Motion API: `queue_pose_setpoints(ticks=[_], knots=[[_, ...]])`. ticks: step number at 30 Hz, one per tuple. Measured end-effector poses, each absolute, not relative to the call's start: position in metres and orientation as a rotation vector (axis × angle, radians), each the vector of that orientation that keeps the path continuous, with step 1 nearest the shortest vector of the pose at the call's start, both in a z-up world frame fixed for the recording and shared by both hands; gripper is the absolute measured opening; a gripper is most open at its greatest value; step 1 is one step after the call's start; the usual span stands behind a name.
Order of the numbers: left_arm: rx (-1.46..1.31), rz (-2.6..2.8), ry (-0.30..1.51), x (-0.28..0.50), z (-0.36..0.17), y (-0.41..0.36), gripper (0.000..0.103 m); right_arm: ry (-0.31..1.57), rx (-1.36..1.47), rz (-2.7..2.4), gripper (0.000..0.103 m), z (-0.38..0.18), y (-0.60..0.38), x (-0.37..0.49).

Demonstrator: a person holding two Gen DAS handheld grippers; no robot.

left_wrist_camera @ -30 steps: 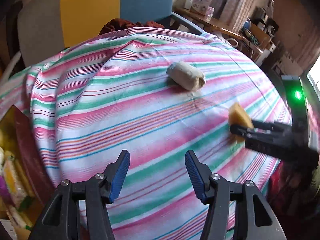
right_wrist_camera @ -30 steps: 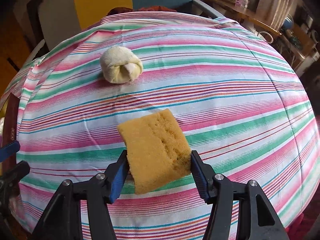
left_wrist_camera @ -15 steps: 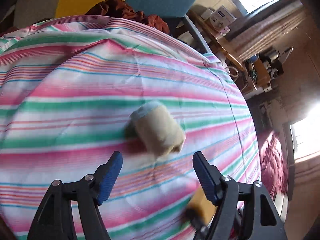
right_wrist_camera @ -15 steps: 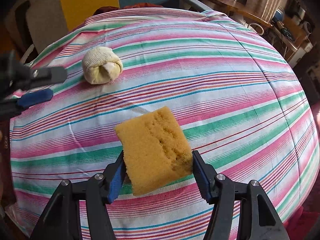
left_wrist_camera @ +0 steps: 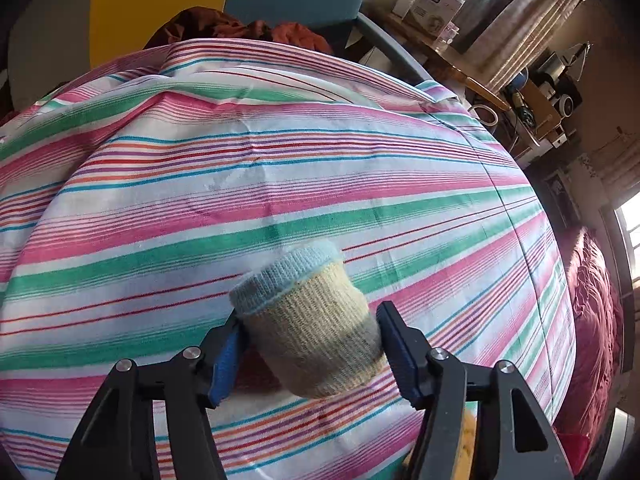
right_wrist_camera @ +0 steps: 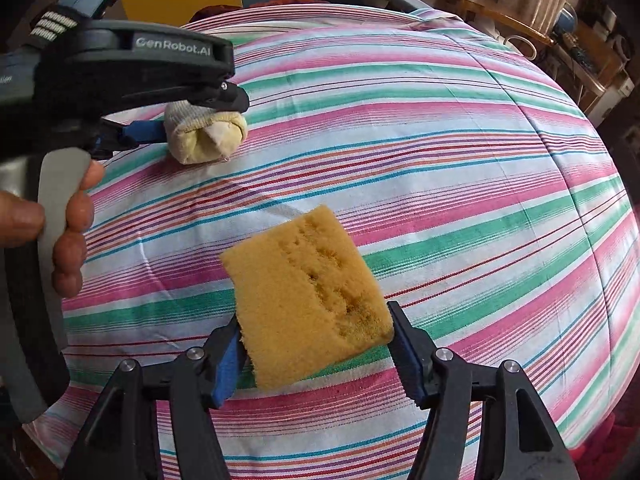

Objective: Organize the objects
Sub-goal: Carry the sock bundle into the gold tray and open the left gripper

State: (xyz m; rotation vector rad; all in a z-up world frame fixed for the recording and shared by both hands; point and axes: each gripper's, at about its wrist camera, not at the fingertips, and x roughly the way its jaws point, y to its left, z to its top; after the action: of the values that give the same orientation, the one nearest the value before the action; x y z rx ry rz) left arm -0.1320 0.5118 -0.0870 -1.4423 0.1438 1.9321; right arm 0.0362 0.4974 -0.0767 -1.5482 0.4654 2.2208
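Striped cloth (left_wrist_camera: pixel 280 184) over a raised surface, rolled sock (left_wrist_camera: pixel 308 328) lying on it between the left gripper (left_wrist_camera: pixel 310 350) pads, jaws apparently closing on it, orange sponge (right_wrist_camera: pixel 308 296) clenched in the right gripper (right_wrist_camera: pixel 316 350), held above the cloth.

Right tongs (right_wrist_camera: pixel 316 350) clamp sponge (right_wrist_camera: pixel 308 292); left tongs (right_wrist_camera: pixel 200 114) astride sock roll (right_wrist_camera: pixel 206 136).
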Motion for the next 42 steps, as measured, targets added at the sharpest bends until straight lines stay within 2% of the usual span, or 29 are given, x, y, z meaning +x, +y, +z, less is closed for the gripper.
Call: queue_pose_setpoints(ticks=[8,15,22,24,30,32,34,35,42], knots=[[-1.308,1.981,0.290,-0.084,-0.077,0.427,0.062,0.435,-1.558,2.223,0.063,-0.076,0.494,0.034],[-1.161,2.010,0.359,-0.022,-0.058,0.368,0.062,0.405,-1.573,2.231,0.069,-0.080,0.492,0.030],[-1.082,2.048,0.374,0.009,-0.045,0.333,0.062,0.409,-1.560,2.231,0.069,-0.079,0.487,0.030],[-1.073,2.054,0.382,0.015,-0.044,0.326,0.062,0.408,-1.559,2.237,0.074,-0.079,0.485,0.030],[-1.058,2.074,0.385,0.024,-0.043,0.309,0.062,0.401,-1.552,2.250,0.077,-0.078,0.478,0.036],[-1.066,2.072,0.379,0.025,-0.045,0.306,0.062,0.380,-1.544,2.252,0.075,-0.082,0.476,0.030],[-1.073,2.067,0.385,0.027,-0.049,0.305,0.062,0.347,-1.535,2.263,0.067,-0.080,0.472,0.029],[-1.077,2.061,0.392,0.028,-0.051,0.305,0.062,0.333,-1.528,2.271,0.060,-0.079,0.470,0.029],[-1.111,2.026,0.435,0.032,-0.073,0.312,0.062,0.294,-1.521,2.300,0.058,-0.079,0.468,0.023]])
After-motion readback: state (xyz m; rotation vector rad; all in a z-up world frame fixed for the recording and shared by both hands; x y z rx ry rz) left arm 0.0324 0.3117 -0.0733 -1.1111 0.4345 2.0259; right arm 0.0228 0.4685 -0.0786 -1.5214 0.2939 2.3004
